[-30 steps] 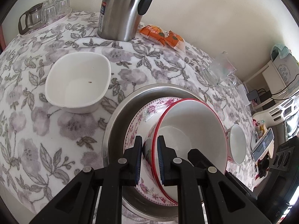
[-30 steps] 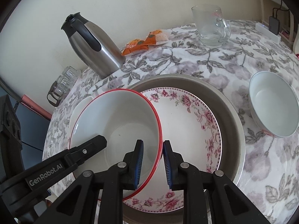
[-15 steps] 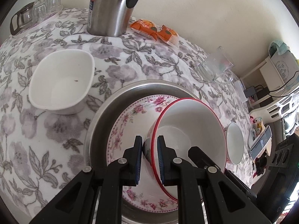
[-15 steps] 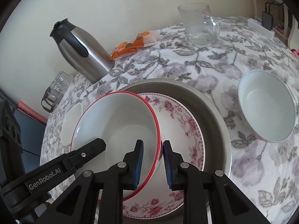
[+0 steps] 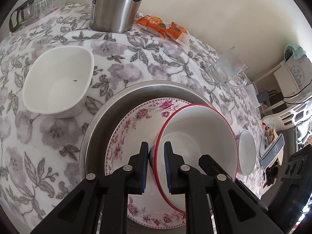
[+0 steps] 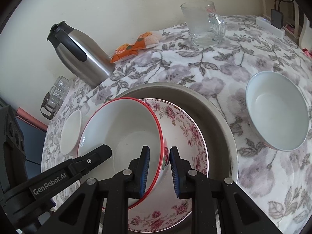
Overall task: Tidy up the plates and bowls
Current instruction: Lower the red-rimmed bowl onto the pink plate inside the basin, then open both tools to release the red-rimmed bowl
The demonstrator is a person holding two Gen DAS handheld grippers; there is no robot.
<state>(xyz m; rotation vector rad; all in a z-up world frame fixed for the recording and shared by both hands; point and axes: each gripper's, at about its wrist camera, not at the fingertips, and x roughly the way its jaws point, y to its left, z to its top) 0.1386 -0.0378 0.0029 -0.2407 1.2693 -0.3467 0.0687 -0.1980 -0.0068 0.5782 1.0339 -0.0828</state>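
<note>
A red-rimmed white bowl [image 5: 197, 136] sits over a pink-flowered plate [image 5: 134, 124] inside a wide steel basin [image 5: 101, 115]. My left gripper [image 5: 155, 159] is shut on the bowl's near-left rim. My right gripper [image 6: 159, 163] is shut on the bowl's [image 6: 120, 126] right rim, above the flowered plate [image 6: 187, 134] and basin [image 6: 218, 113]. A squarish white bowl [image 5: 56, 81] stands to the left on the cloth; it also shows in the right wrist view [image 6: 71, 130]. A round white bowl [image 6: 276, 110] stands to the right, also in the left wrist view [image 5: 247, 152].
A steel thermos jug [image 5: 117, 3] stands at the back, with orange snack packets [image 5: 163, 27] beside it. A glass mug [image 6: 202, 25] stands back right. A tray of small glasses [image 5: 37, 7] sits back left. The table edge drops off at the right.
Both grippers kept their hold on the red-rimmed bowl. The views shifted slightly, first drawing back then nearer the table, with the bowl staying over the flowered plate.
</note>
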